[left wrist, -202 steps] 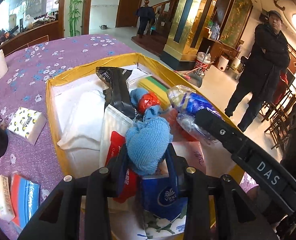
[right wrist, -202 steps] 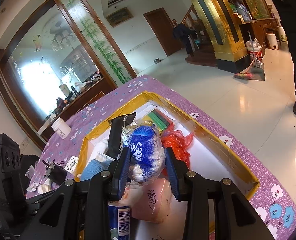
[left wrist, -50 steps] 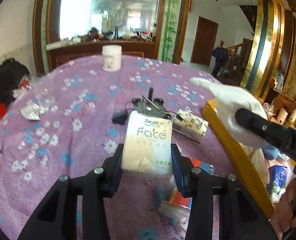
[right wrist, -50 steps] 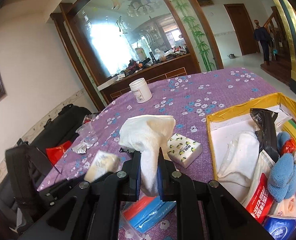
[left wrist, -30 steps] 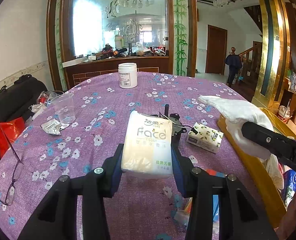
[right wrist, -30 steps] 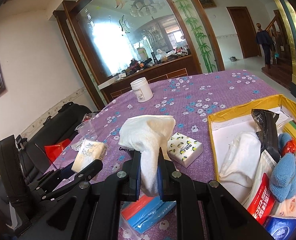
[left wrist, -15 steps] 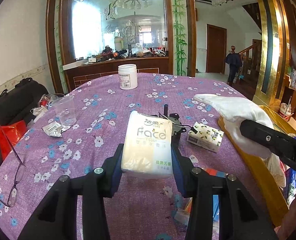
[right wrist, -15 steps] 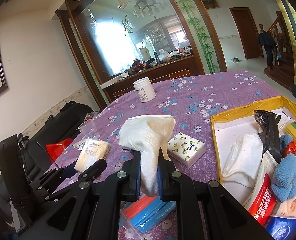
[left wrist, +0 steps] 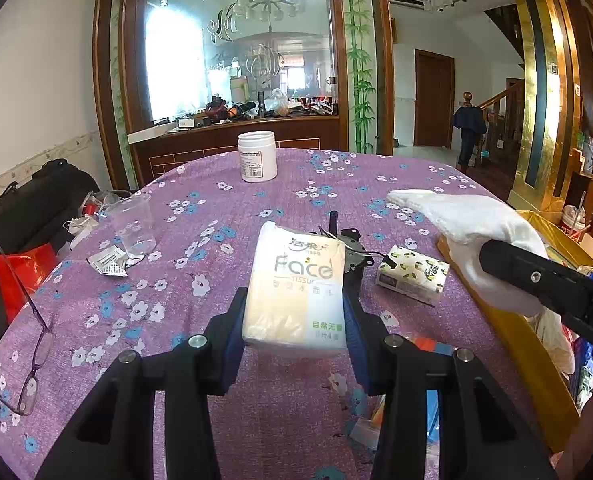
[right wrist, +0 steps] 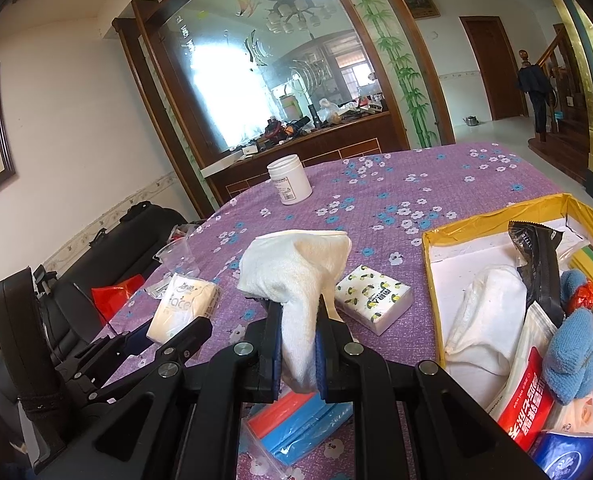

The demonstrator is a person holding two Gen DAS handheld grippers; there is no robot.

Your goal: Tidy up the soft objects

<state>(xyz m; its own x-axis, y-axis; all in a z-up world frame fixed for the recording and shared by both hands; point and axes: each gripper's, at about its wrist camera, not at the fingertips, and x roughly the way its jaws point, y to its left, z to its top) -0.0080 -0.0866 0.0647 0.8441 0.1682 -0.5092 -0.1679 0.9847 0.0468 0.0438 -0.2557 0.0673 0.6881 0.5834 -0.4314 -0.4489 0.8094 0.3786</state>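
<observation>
My left gripper [left wrist: 294,320] is shut on a cream "Face" tissue pack [left wrist: 296,288] and holds it above the purple flowered tablecloth [left wrist: 200,248]; the pack also shows in the right wrist view [right wrist: 184,306]. My right gripper [right wrist: 298,354] is shut on a white towel [right wrist: 296,276], held above the table left of the yellow box [right wrist: 492,218]. The towel shows in the left wrist view [left wrist: 472,224] too. The box holds a second white towel [right wrist: 484,316], a blue cloth [right wrist: 572,354], a black packet and other packs.
A small lemon-print tissue pack [right wrist: 372,298] and a black gadget [left wrist: 352,252] lie on the table. A red-and-blue packet [right wrist: 292,424] lies under my right gripper. A white jar [left wrist: 257,156], a clear cup [left wrist: 134,226], glasses [left wrist: 36,344] and black bags [left wrist: 28,204] are at the left.
Both grippers hold steady with their loads; the view has shifted only slightly since half a second ago. Earlier, the left held a blue cloth and the right a blue bag over the box.
</observation>
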